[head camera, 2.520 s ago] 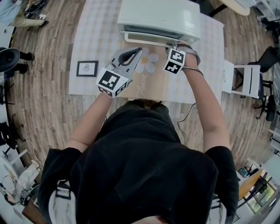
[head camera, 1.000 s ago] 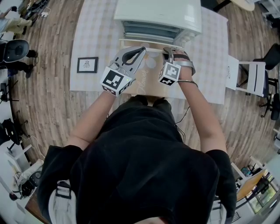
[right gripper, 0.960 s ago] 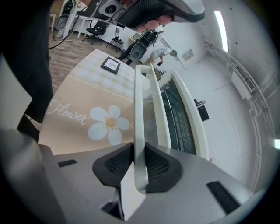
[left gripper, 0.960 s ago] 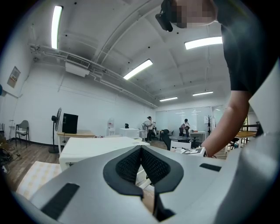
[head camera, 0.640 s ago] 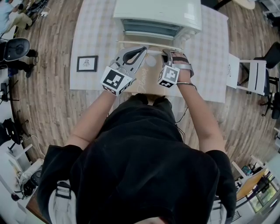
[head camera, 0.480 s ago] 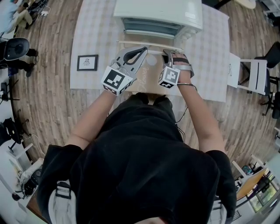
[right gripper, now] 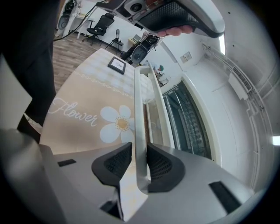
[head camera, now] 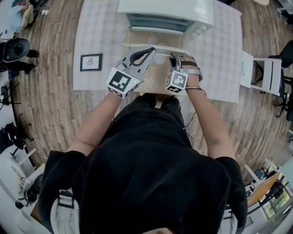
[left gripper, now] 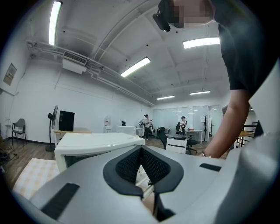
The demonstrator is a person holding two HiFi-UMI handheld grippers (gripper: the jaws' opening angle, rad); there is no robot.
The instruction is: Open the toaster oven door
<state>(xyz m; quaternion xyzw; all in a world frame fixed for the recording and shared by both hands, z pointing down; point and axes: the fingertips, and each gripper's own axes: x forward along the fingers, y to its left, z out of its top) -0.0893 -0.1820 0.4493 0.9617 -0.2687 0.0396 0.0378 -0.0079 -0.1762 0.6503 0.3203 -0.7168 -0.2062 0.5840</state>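
Observation:
A white toaster oven point(head camera: 165, 7) stands at the back of the table, and its door point(head camera: 158, 39) hangs folded down toward me. My right gripper point(head camera: 174, 54) is shut on the door's pale bar handle point(right gripper: 139, 109), which runs between both pads near the bar's right end. The glass door point(right gripper: 154, 114) and the oven's rack point(right gripper: 188, 127) show beside the bar. My left gripper point(head camera: 150, 49) hovers just over the handle's middle, shut and holding nothing. Over its touching pads point(left gripper: 131, 164) the oven point(left gripper: 96, 142) appears.
A beige mat with a daisy print point(right gripper: 116, 124) lies before the oven on a checked cloth point(head camera: 100, 36). A small framed picture point(head camera: 91, 61) sits at the left. A white chair point(head camera: 265, 75) stands right of the table. People stand far off in the room.
The oven door has swung from nearly closed down toward me, drawn by the right gripper on its handle. The left gripper has stayed nearly where it was.

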